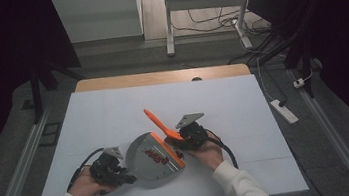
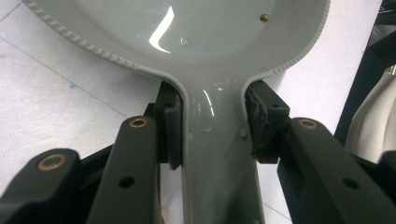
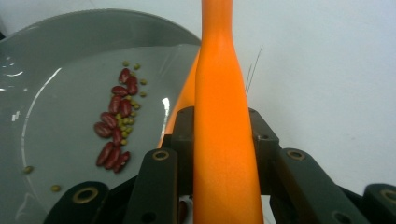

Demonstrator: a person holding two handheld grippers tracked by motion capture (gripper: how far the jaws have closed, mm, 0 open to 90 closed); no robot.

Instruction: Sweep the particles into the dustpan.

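Two clamped tools: left hand-held gripper [image 2: 212, 135] on dustpan [image 1: 151, 160] handle, right hand-held gripper [image 3: 219, 135] on orange brush [image 1: 162, 125]; bristles hidden.

Lab or workshop, white-covered table [image 1: 113, 105], floor cables [image 1: 213, 22], power strip [image 1: 285, 110]

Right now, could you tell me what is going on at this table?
A person is sweeping beans into a grey dustpan on the white table. The left tongs clamp the dustpan's handle, and the right tongs grip the orange brush by its handle at the pan's mouth. Red beans and small green ones lie inside the pan.
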